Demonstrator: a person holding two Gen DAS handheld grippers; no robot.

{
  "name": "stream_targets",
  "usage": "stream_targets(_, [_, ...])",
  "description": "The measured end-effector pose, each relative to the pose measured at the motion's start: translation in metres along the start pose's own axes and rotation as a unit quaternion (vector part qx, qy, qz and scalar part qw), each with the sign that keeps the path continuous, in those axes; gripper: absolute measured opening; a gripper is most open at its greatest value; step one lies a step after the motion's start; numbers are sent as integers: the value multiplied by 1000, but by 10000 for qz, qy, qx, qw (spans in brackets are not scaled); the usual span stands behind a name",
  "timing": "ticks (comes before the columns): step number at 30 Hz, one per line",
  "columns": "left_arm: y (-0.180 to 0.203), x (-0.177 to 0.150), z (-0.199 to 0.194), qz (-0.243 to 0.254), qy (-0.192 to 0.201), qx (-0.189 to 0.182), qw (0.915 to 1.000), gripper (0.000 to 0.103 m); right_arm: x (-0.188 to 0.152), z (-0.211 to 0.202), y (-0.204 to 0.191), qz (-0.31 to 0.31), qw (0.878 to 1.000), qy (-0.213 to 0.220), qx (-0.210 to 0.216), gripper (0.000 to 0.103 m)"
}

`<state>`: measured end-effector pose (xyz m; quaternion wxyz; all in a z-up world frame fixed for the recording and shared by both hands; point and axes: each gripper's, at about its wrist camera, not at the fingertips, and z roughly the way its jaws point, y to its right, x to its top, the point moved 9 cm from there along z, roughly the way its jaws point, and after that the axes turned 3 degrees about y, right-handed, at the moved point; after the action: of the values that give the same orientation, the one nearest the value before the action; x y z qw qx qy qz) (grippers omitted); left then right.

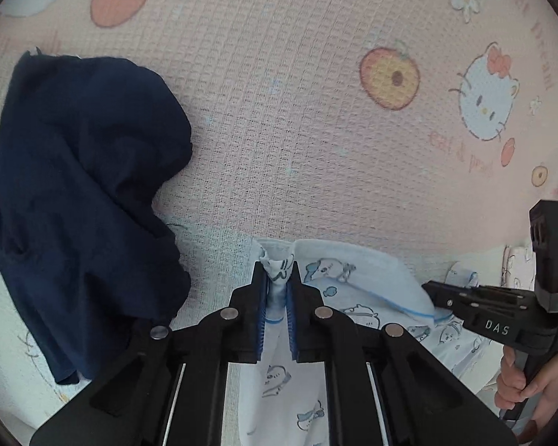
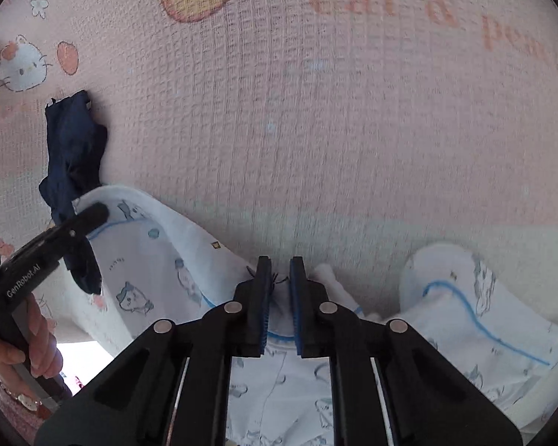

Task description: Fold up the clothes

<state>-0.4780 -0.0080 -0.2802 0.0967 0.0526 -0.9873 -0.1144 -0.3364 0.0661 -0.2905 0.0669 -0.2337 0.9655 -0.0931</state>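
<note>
Left gripper (image 1: pixel 278 278): jaws nearly closed, pinching a bunched fold of the white printed garment (image 1: pixel 357 286) between its blue pads (image 1: pixel 263 319).
Right gripper (image 2: pixel 280 278): jaws narrowly parted with white cloth gathered between them at the blue-trimmed edge; the pads appear to clamp it.
White printed garment: pale fabric with small cartoon animals and blue piping, stretched between the two grippers and draping low over the pink bedsheet (image 1: pixel 297 111); in the right wrist view one rounded end (image 2: pixel 465 297) lies off to the right.
Navy garment (image 1: pixel 82 193): crumpled in a heap on the sheet, to the left of the left gripper, just beside the white one.
Pink bedsheet: waffle texture, printed with cat faces, fruit and lettering.
Hands: one hand (image 1: pixel 520 379) grips the right tool's handle; another hand (image 2: pixel 37 342) grips the left tool's.
</note>
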Motion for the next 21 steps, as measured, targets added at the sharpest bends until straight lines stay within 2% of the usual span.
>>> stream_targets(3, [0,-8,-4,48,34,51,10000,10,-20,-5,-4,-68,10000,-25,65,9])
stream_targets(5, [5,-27,-2,79,-138,117,9998,10,-33,-8,-6,-113,9999,-42,108,9])
stream_targets(10, [-1,-80,12,77,-786,295,9964,10,-91,-3,7,9,9984,-557,22,9])
stream_targets(12, [-4,-93,15,19,-976,322,9947,10,-109,-6,9,29,9976,-694,47,9])
stream_targets(14, [-6,-101,14,-79,-1092,260,9936,11,-121,-14,14,-35,9971,-743,-128,10])
stream_targets(17, [-7,-99,9,-103,-1012,292,9944,13,-127,-33,15,-233,9975,-497,-441,13])
stream_targets(20, [-8,-96,5,-126,-931,324,9950,24,-117,-51,13,-402,9968,-54,-692,18])
stream_targets(21, [-8,-96,3,-134,-904,334,9953,30,-110,-54,15,-393,9966,105,-719,26])
